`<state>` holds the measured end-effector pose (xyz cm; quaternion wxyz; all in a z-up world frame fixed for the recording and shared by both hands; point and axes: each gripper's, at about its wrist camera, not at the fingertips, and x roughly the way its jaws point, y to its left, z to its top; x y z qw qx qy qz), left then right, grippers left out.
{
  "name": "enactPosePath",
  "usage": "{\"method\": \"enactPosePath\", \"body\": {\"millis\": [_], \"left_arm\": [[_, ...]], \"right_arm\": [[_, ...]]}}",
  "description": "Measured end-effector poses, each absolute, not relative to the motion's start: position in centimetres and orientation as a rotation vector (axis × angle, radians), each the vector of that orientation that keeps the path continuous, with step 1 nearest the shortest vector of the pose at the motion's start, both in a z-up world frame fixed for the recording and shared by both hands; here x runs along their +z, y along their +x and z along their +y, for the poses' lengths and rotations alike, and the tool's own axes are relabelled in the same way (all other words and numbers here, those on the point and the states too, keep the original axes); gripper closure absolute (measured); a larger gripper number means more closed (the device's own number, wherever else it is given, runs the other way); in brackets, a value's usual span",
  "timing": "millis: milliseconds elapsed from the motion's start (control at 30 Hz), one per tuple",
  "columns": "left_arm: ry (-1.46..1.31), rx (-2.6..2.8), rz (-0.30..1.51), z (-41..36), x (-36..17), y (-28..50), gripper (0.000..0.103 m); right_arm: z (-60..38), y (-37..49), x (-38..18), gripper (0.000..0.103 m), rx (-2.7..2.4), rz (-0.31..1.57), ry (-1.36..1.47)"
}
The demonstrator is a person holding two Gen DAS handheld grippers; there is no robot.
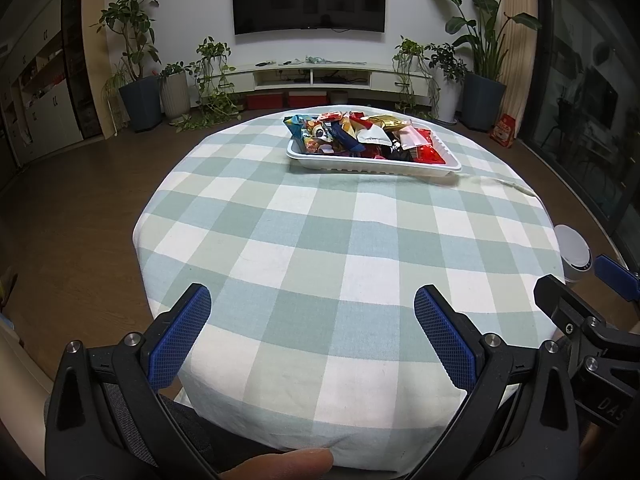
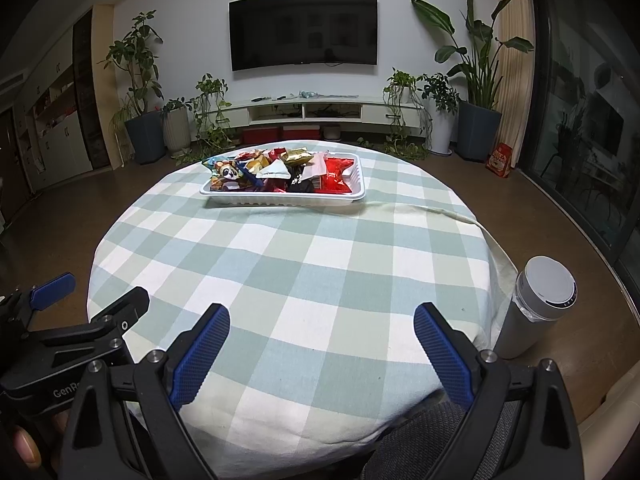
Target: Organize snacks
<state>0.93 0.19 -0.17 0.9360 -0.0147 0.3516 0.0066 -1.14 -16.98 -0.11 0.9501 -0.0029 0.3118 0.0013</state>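
Partly buried snacks in tray.

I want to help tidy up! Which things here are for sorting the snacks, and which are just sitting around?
For the job:
- white tray
- snack packets piled in it
- left hand-held gripper, open
- right hand-held gripper, open

Just sitting around:
- checked tablecloth
- white cylinder bin beside the table
- television
- potted plants
- red bag on the floor
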Motion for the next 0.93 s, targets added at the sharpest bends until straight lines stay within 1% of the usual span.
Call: {"method": "enactPosePath", "body": {"millis": [933], "left_arm": [[0.010, 0.037, 0.691, 0.09, -0.20, 1.29, 0.000]], "right_arm": [[-17.33, -1.96, -0.95, 0.008, 0.004, 0.641, -0.004]]}}
